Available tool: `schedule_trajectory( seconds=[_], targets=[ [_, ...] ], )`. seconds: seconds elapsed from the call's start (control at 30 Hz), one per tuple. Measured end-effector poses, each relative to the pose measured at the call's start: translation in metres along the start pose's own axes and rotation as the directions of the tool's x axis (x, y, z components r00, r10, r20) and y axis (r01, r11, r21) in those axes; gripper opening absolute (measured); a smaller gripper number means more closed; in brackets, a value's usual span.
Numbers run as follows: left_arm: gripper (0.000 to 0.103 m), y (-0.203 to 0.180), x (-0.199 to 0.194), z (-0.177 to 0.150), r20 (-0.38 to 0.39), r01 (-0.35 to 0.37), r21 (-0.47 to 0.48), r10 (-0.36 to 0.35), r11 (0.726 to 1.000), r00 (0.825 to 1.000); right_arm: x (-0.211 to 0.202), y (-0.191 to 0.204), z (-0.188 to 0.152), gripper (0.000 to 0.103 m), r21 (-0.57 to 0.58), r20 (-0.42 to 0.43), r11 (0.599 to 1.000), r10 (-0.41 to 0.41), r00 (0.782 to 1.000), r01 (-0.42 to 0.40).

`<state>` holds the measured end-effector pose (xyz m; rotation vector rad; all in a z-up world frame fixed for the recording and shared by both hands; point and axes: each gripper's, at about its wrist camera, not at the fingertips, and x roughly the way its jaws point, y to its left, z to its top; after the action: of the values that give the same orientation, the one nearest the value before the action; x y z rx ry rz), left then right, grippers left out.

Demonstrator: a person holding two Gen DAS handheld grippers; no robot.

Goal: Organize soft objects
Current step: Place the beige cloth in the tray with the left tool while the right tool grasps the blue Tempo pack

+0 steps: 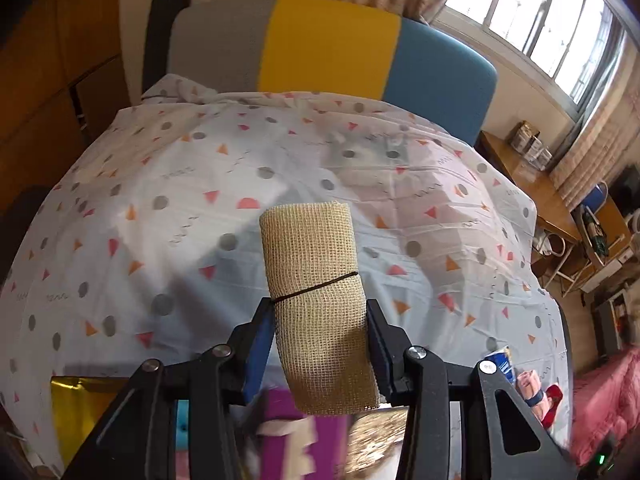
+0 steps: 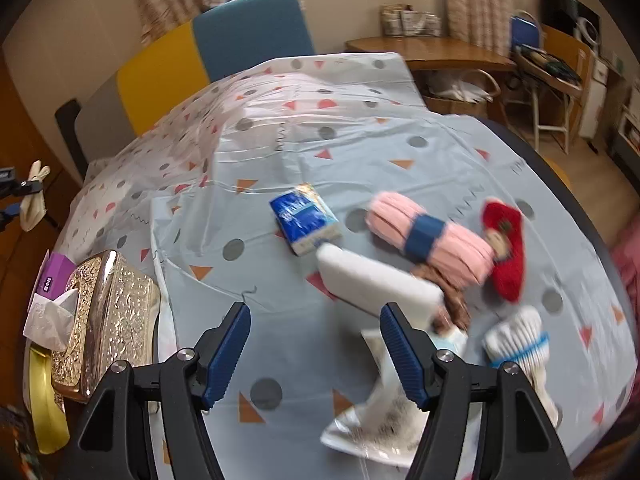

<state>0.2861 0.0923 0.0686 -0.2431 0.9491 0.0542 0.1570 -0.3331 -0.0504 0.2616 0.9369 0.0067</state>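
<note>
In the left wrist view my left gripper [image 1: 320, 312] is shut on a rolled beige mesh cloth [image 1: 316, 304] tied with a thin dark band, held up above the patterned bedsheet [image 1: 160, 200]. In the right wrist view that cloth roll [image 2: 34, 196] shows small at the far left. My right gripper [image 2: 316, 320] is open over the sheet with nothing between its fingers. Ahead of it lie a white foam block [image 2: 372, 276], a blue tissue pack [image 2: 304, 218], a pink roll with a blue band [image 2: 428, 236], a red plush piece [image 2: 504, 244] and a white bundle with blue ties [image 2: 516, 344].
An ornate gold box [image 2: 108, 320] and a purple tissue box [image 2: 52, 276] sit at the bed's left edge. A crumpled clear wrapper [image 2: 376, 420] lies near my right fingers. A grey, yellow and blue headboard [image 1: 328, 44] backs the bed. A wooden desk [image 2: 432, 50] stands beyond.
</note>
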Motion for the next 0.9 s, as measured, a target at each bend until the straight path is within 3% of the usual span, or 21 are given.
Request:
schedule_trajectory(
  seconds=[0.23, 0.43, 0.77, 0.8, 0.83, 0.9],
  targets=[
    [0.045, 0.079, -0.027, -0.043, 0.024, 0.003, -0.044, -0.002, 0.999, 1.0, 0.053, 0.023, 0.049, 0.068, -0.096, -0.079, 0.995, -0.04, 0.996, 0.032],
    [0.045, 0.133, -0.043, -0.103, 0.023, 0.021, -0.08, -0.02, 0.997, 1.0, 0.1, 0.029, 0.078, 0.069, -0.141, -0.164, 0.987, -0.103, 0.981, 0.081],
    [0.046, 0.205, -0.045, -0.2, -0.042, -0.037, -0.22, 0.029, 0.975, 0.999, 0.151, 0.033, 0.087, 0.073, -0.222, -0.262, 0.963, -0.208, 0.942, 0.151],
    [0.046, 0.209, -0.045, -0.206, -0.045, -0.045, -0.232, 0.035, 0.972, 0.998, 0.155, 0.033, 0.085, 0.071, -0.218, -0.276, 0.965, -0.207, 0.939, 0.148],
    [0.046, 0.213, -0.043, -0.211, -0.05, -0.045, -0.244, 0.034, 0.969, 0.998, 0.159, 0.033, 0.083, 0.054, -0.219, -0.284, 0.962, -0.222, 0.933, 0.163],
    [0.047, 0.22, -0.039, -0.219, -0.062, -0.06, -0.265, 0.045, 0.962, 0.997, 0.159, 0.039, 0.077, 0.055, -0.239, -0.274, 0.956, -0.232, 0.933, 0.167]
  ],
)
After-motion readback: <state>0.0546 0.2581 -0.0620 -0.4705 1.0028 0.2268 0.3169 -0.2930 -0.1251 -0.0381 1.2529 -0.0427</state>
